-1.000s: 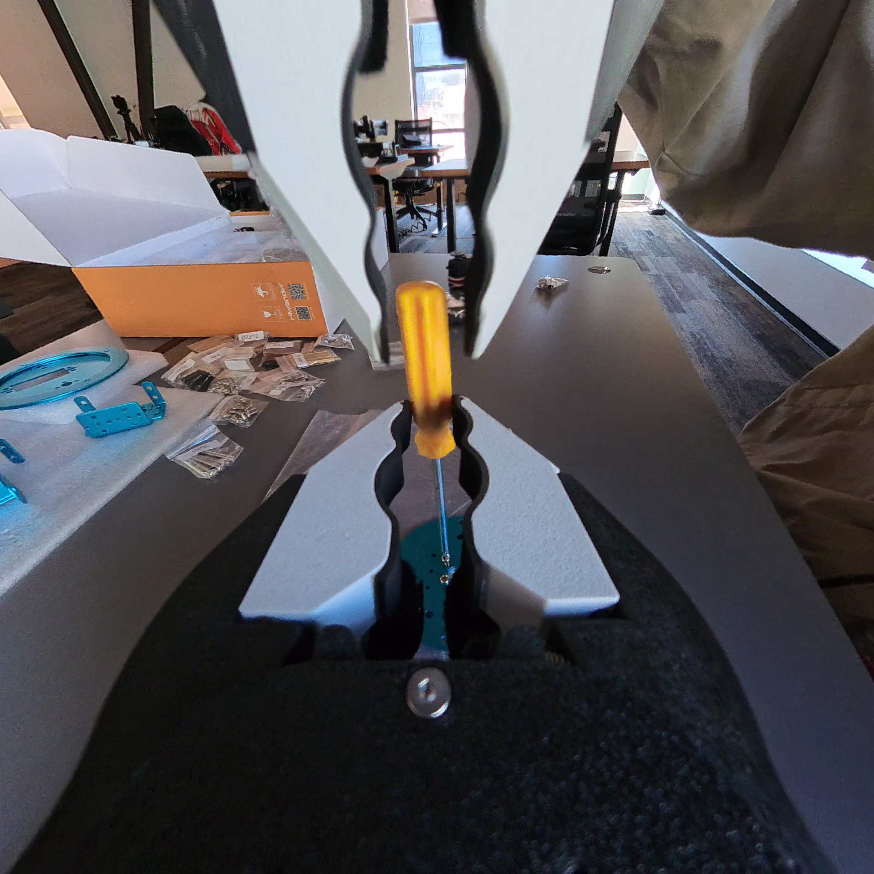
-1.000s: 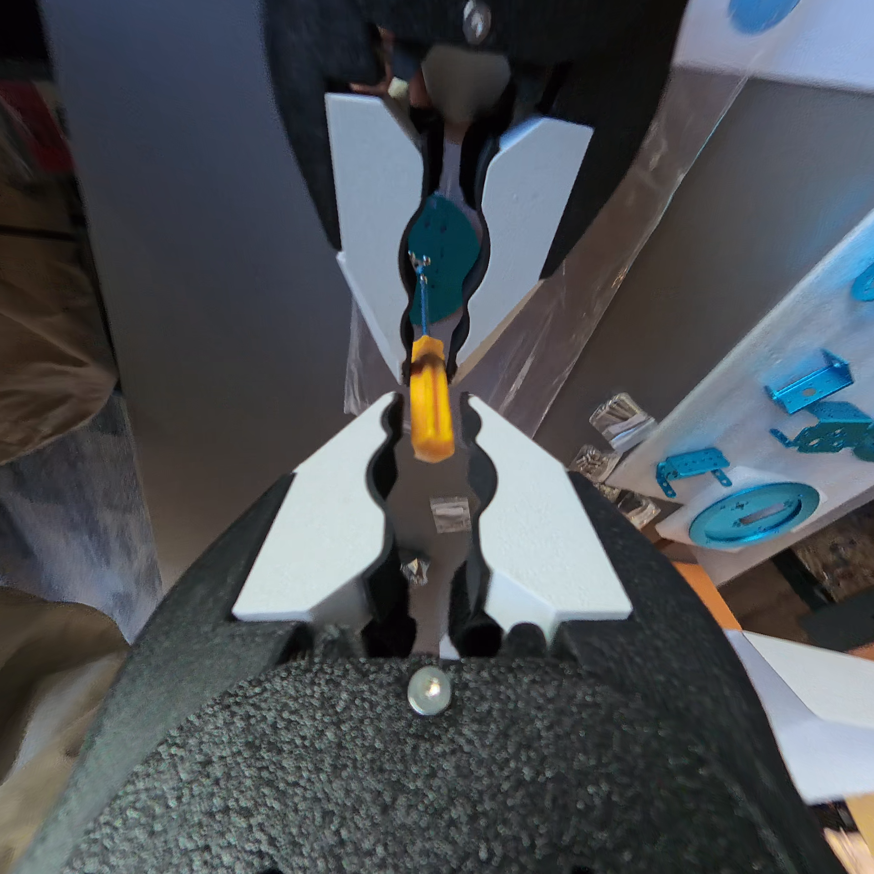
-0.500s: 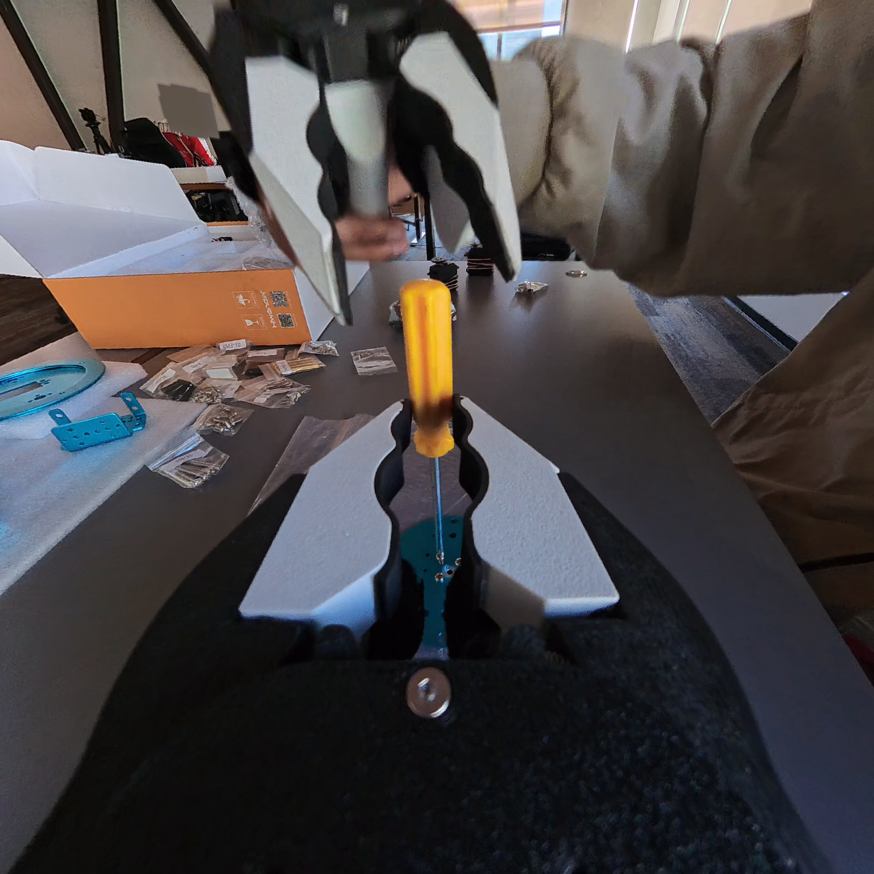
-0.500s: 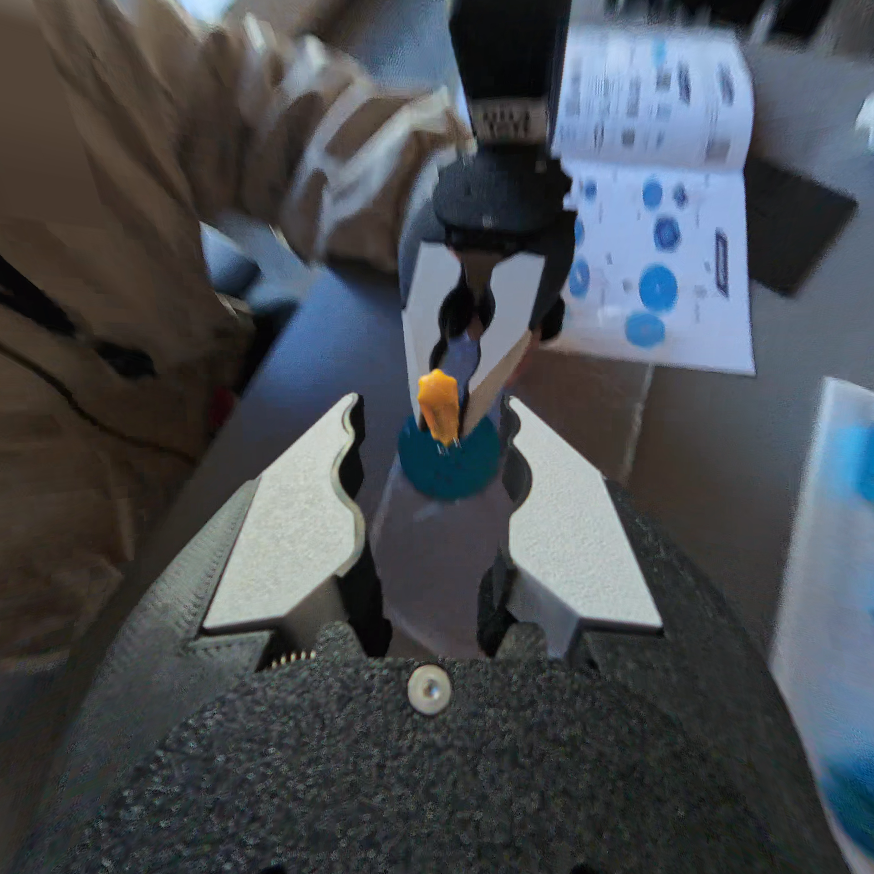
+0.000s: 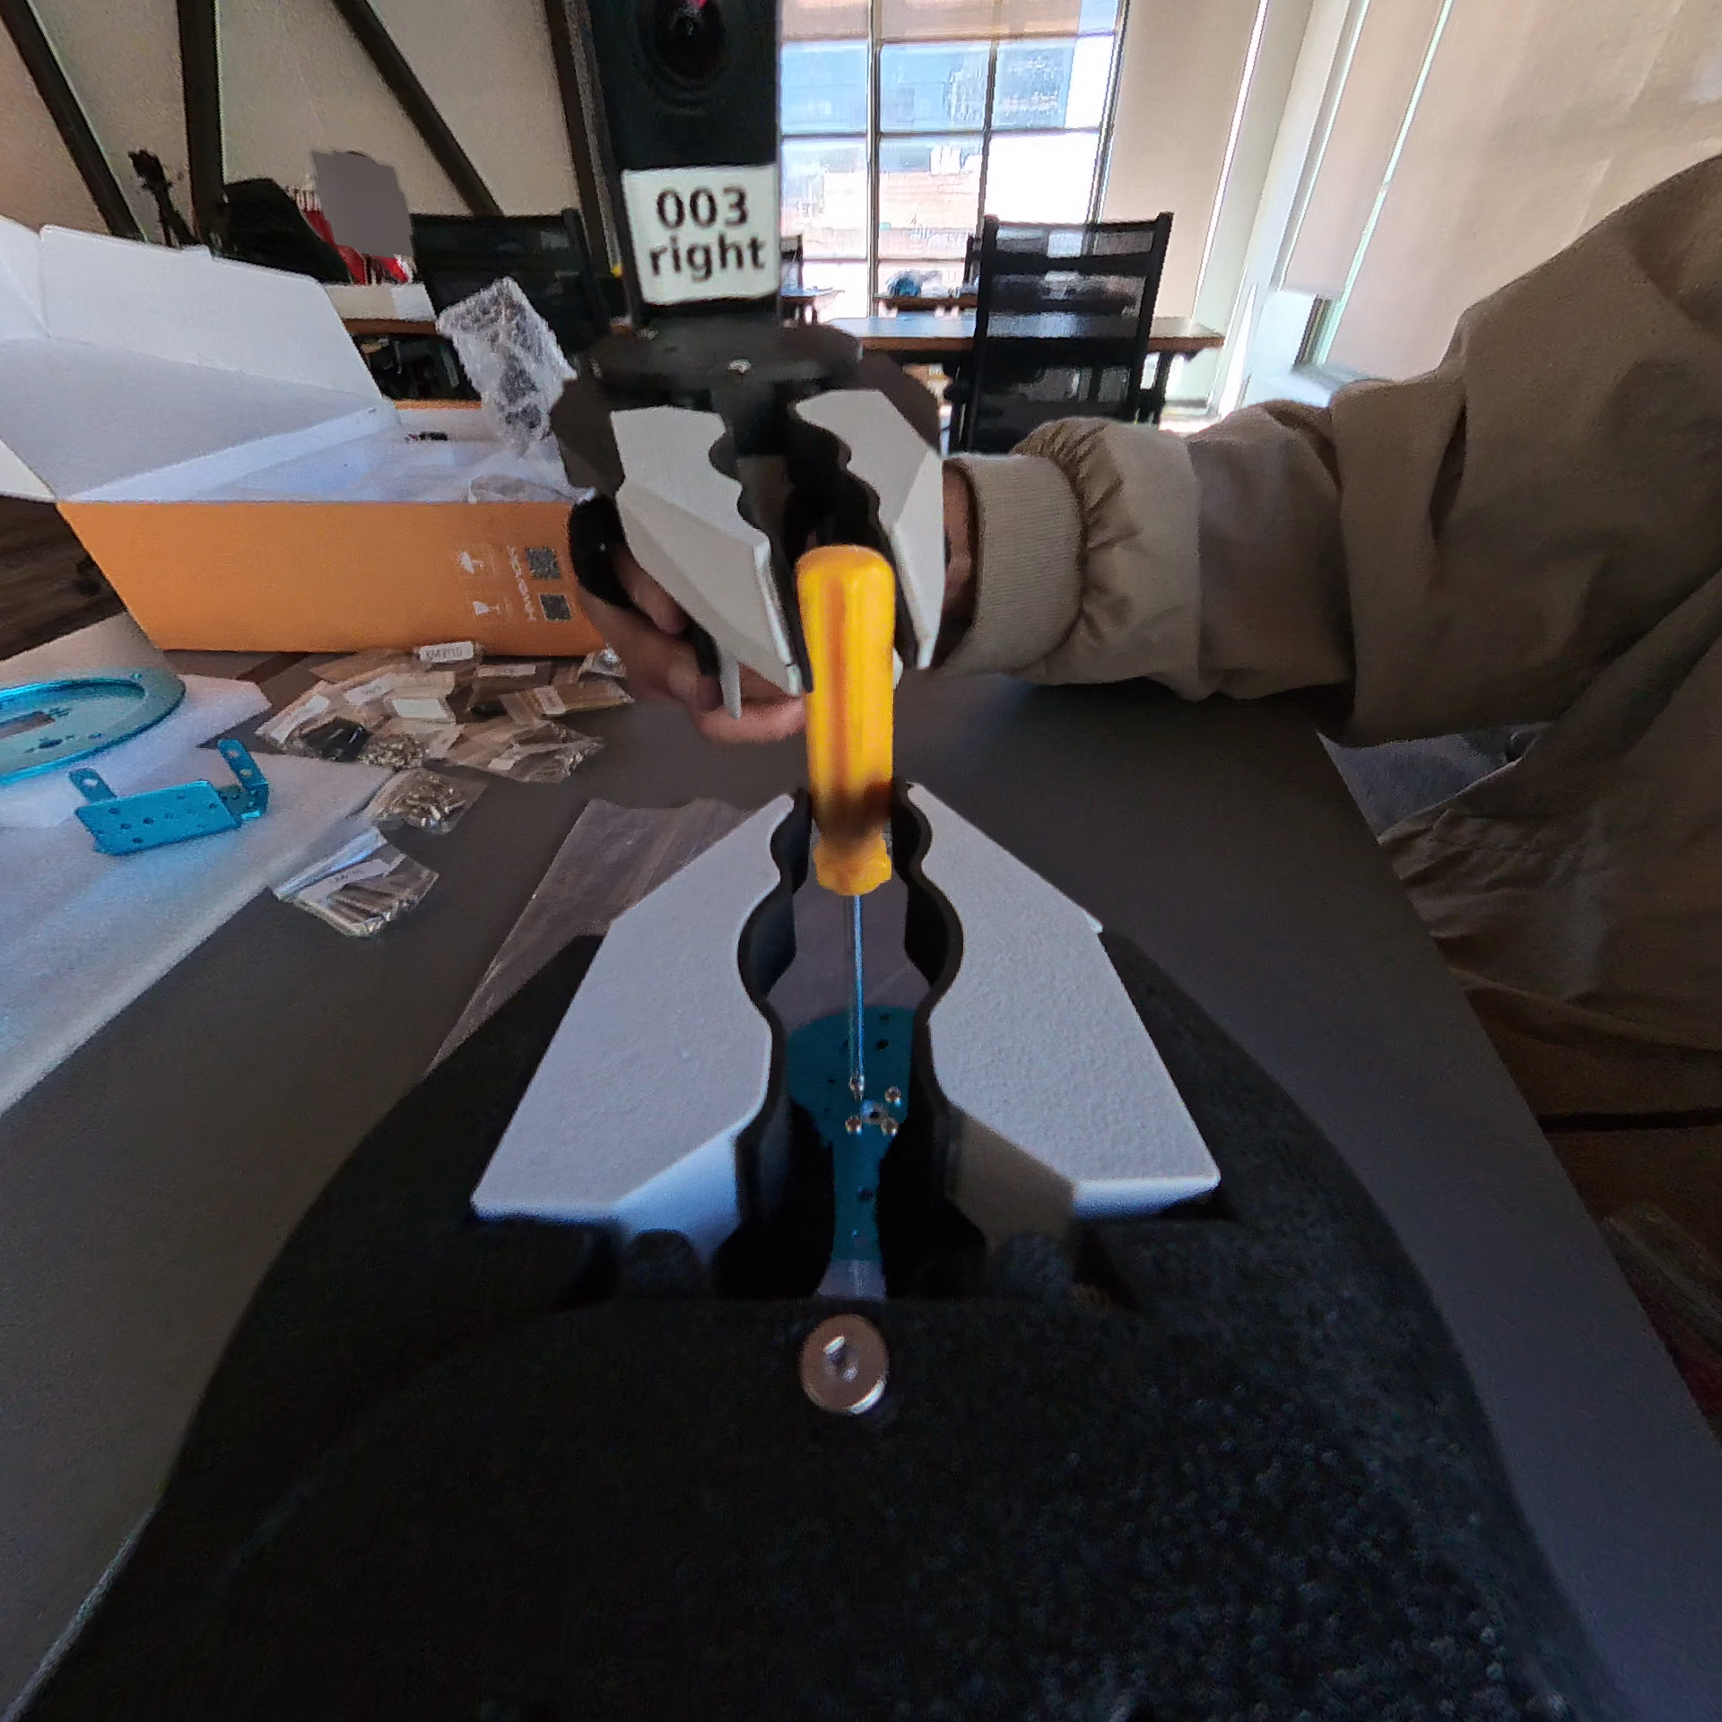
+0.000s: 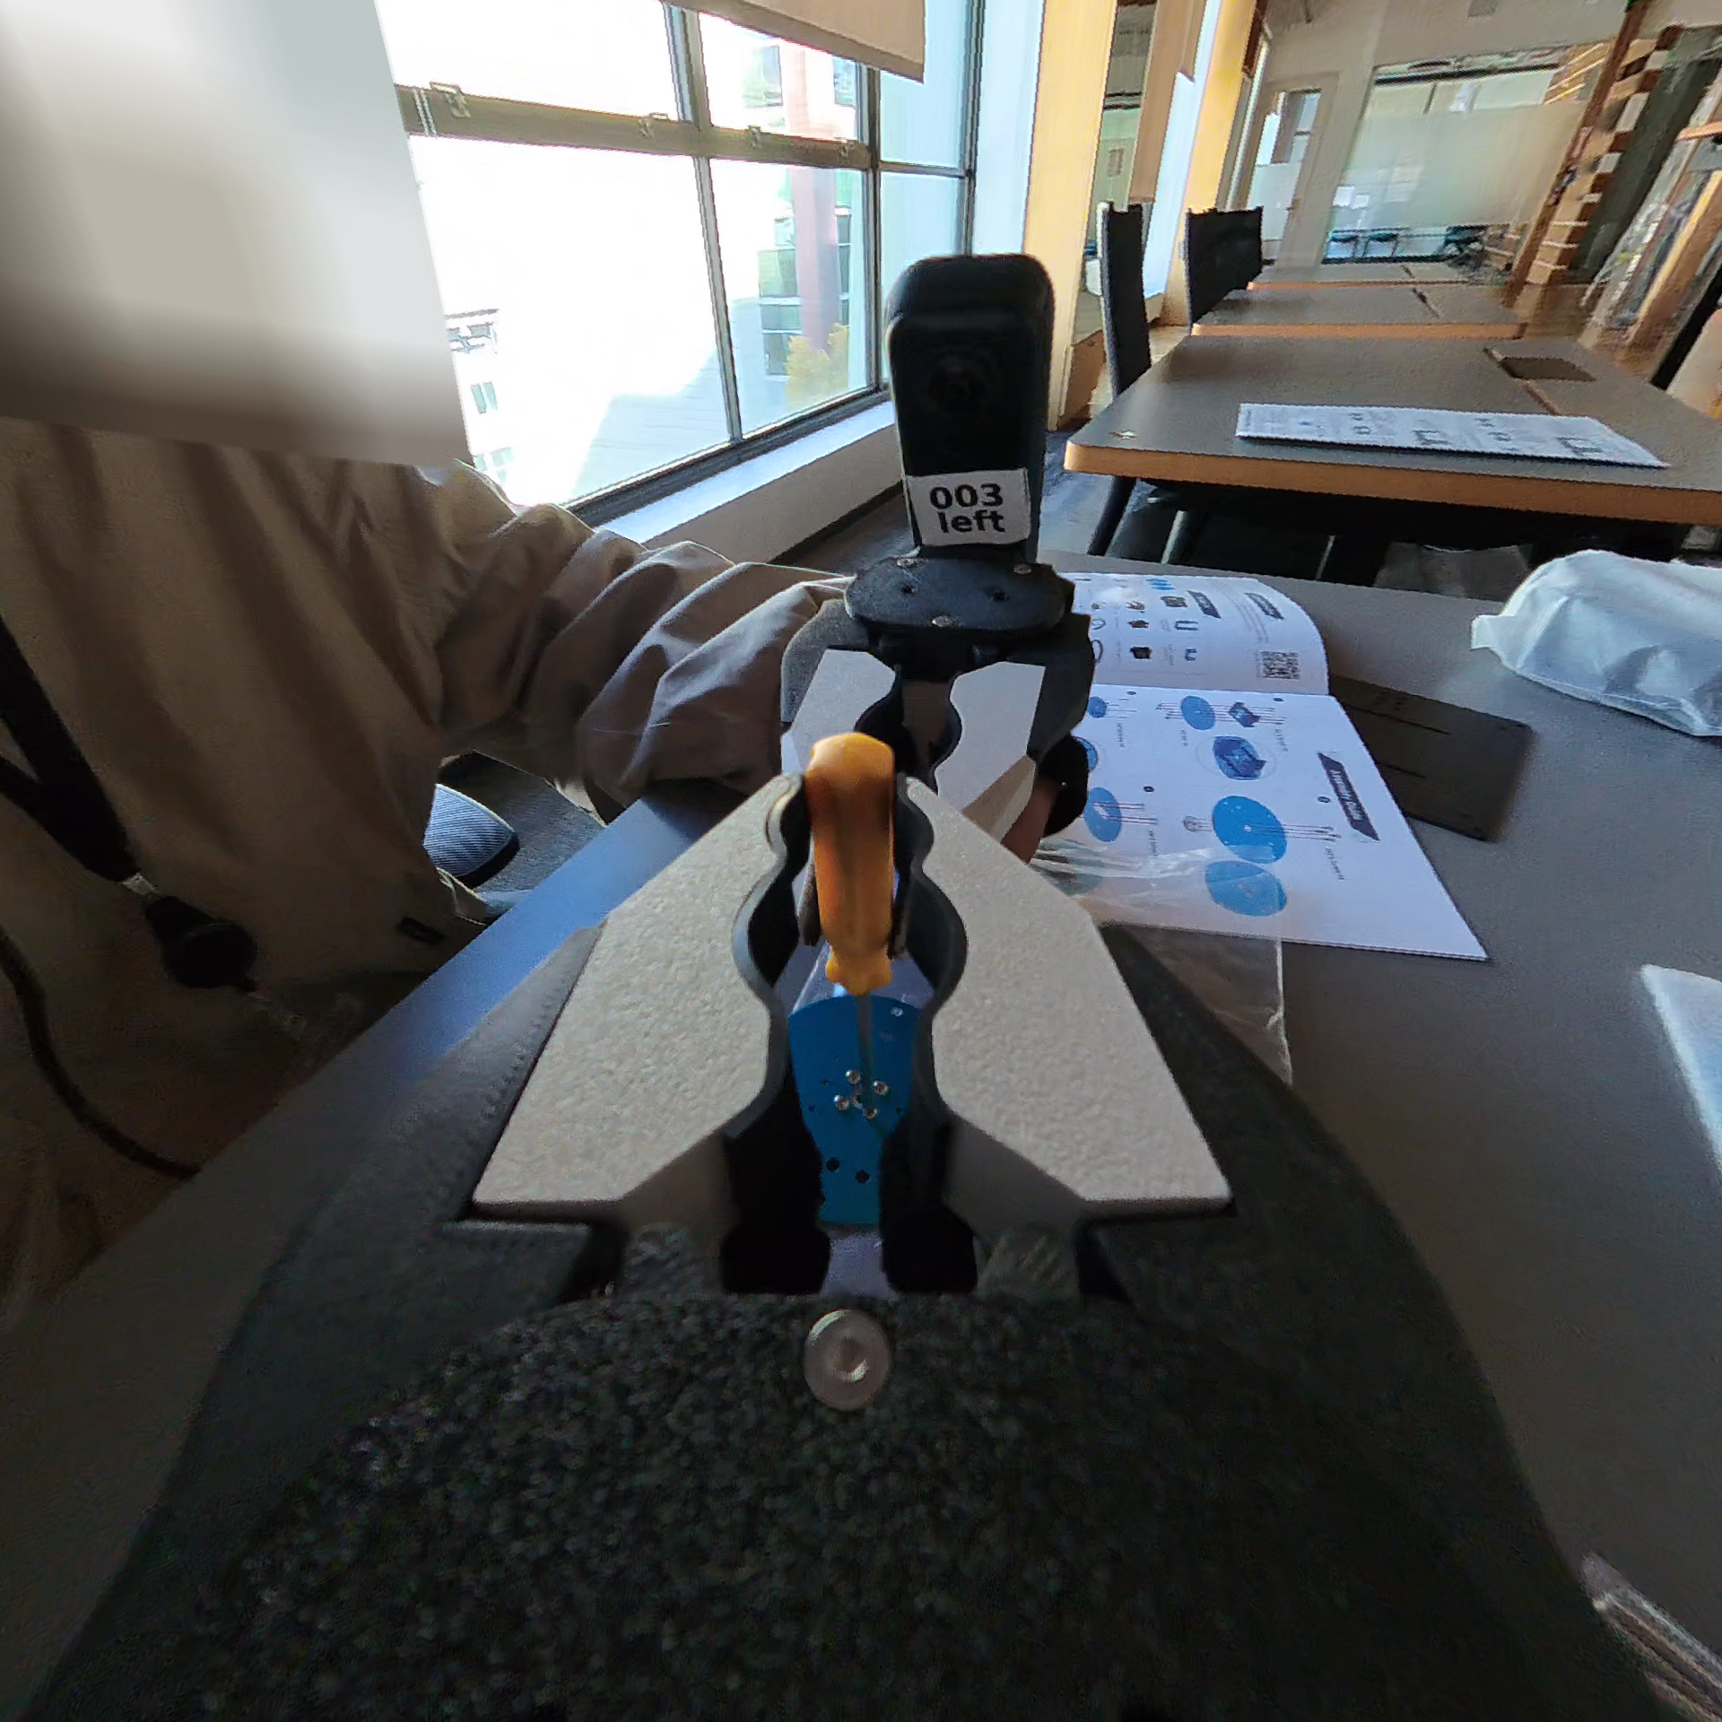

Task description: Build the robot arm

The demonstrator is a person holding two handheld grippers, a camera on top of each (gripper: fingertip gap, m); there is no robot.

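Observation:
A screwdriver with a yellow handle (image 5: 846, 708) stands upright. Its thin shaft tip rests among small screws on a round blue metal plate (image 5: 867, 1053) lying on the dark table (image 5: 1165, 885). My left gripper (image 5: 850, 811) is shut on the lower end of the handle. My right gripper (image 5: 853, 662) faces it from the far side, with its fingers closed around the upper part of the handle. In the right wrist view my right gripper (image 6: 850, 801) clamps the handle (image 6: 848, 857) above the blue plate (image 6: 843, 1053). The left gripper's black body (image 6: 960, 606) is just behind.
At the left are an open orange box (image 5: 307, 578), several bags of small hardware (image 5: 447, 708), a blue bracket (image 5: 168, 811) and a blue ring (image 5: 75, 708) on white foam (image 5: 93, 932). An open instruction booklet (image 6: 1258, 792) lies behind. The person's beige sleeve (image 5: 1305, 522) reaches in from the right. Left and right tips are no more than a few centimetres apart. From either gripper's tips it is about 30 cm to the blue bracket (image 5: 168, 811).
My right gripper came down from above, turned to face my left gripper and closed on the top of the handle. My left gripper kept holding the screwdriver upright.

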